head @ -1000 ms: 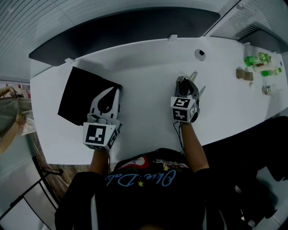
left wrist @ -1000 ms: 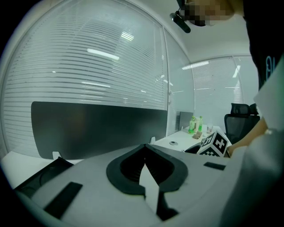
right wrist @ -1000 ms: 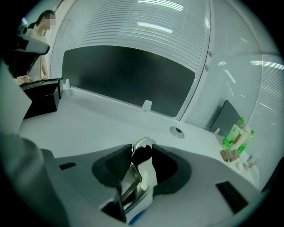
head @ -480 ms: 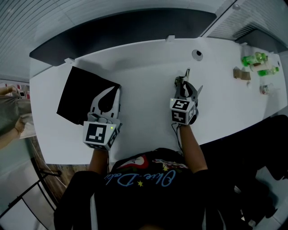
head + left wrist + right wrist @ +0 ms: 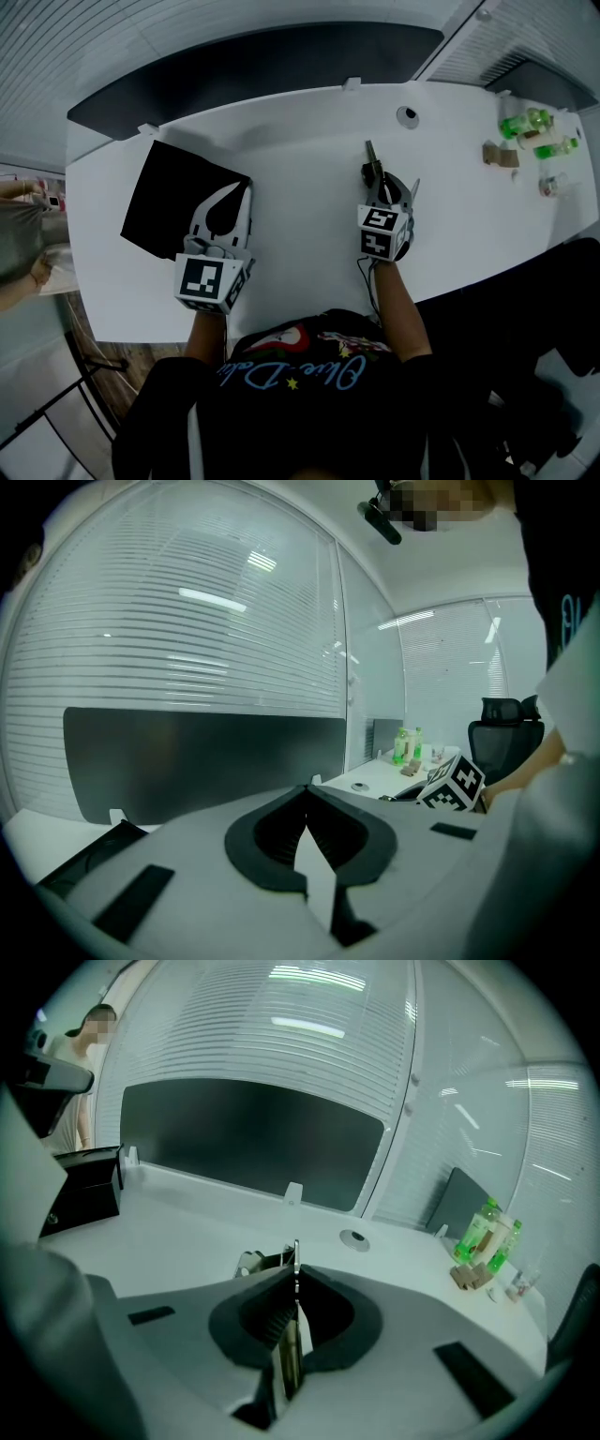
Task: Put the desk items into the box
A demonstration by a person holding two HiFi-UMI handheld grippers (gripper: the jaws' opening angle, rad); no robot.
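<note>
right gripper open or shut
Shut: the right gripper has just been closing its jaws, and they pinch a thin metal item.

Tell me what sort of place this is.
Most likely an office: a long white desk backed by a dark divider panel, slatted blinds along the glass walls, and a black office chair off to one side.

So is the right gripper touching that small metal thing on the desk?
Touching. The right gripper view shows the right gripper, its jaws having just been closing, pinching the thin edge of the small metal thing.
</note>
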